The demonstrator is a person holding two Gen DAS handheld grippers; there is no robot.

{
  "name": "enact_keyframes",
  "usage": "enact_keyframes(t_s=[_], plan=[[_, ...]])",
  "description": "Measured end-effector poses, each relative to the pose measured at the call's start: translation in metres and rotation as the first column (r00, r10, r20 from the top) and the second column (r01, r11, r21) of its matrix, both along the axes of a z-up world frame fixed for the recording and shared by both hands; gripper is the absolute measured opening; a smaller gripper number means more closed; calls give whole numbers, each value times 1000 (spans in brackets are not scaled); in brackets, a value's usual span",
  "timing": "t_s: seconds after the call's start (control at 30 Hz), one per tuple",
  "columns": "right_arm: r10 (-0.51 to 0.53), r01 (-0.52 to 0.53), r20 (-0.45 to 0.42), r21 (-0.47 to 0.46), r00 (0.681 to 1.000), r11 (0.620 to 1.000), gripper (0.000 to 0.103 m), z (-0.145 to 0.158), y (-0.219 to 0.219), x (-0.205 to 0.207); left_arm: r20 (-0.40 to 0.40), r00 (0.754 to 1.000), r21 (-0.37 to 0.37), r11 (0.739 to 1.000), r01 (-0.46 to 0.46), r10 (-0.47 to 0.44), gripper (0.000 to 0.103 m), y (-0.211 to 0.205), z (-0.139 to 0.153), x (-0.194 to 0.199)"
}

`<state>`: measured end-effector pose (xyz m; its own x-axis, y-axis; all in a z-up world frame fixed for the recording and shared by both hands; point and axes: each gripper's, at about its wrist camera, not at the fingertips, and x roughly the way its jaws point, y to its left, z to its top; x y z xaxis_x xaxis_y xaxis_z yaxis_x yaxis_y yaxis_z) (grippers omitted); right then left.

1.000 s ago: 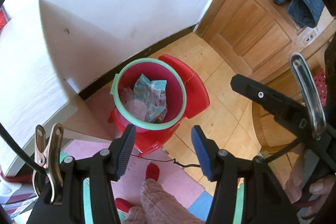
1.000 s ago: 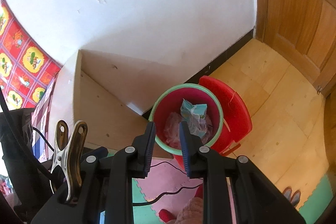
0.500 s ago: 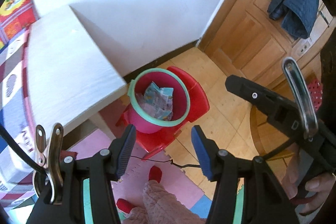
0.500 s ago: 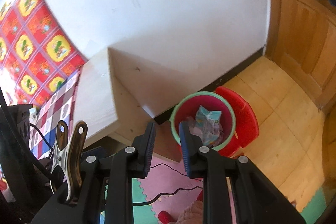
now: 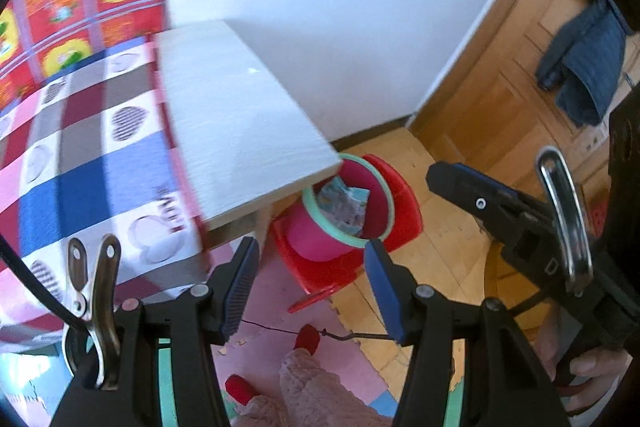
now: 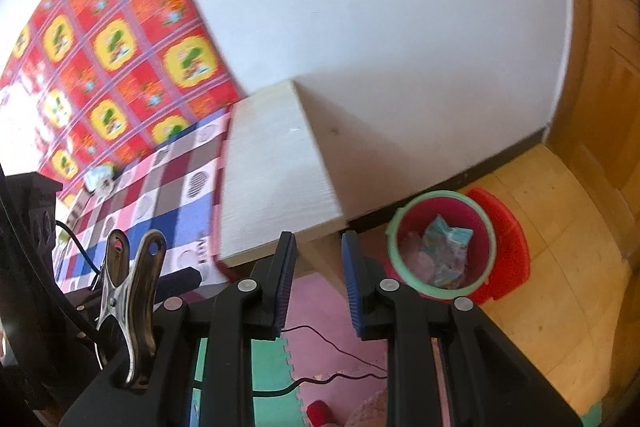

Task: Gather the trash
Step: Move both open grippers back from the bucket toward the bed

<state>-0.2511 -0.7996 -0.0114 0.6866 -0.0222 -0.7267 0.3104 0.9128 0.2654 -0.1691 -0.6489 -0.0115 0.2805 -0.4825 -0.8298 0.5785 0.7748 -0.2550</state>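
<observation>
Overhanging bucket (image 5: 347,211): table corner (image 5: 320,163) | trash inside (image 6: 446,247) | stool (image 6: 508,251) beneath

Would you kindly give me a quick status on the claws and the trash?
Both claws empty: left claw open, right claw open narrower. Wrappers in bin. More trash on tablecloth. Nothing in the way.

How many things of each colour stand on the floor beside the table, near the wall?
Pink bucket with green rim: 1
Red plastic stool under it: 1
Total: 2
</observation>
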Motion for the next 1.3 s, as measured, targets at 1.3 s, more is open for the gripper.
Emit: enact_keyframes(t_s=[1.3], plan=[[556, -556, 77, -25, 828, 831, 26, 38, 260, 111, 93, 791, -10, 795, -606, 605, 58, 307, 61, 40]])
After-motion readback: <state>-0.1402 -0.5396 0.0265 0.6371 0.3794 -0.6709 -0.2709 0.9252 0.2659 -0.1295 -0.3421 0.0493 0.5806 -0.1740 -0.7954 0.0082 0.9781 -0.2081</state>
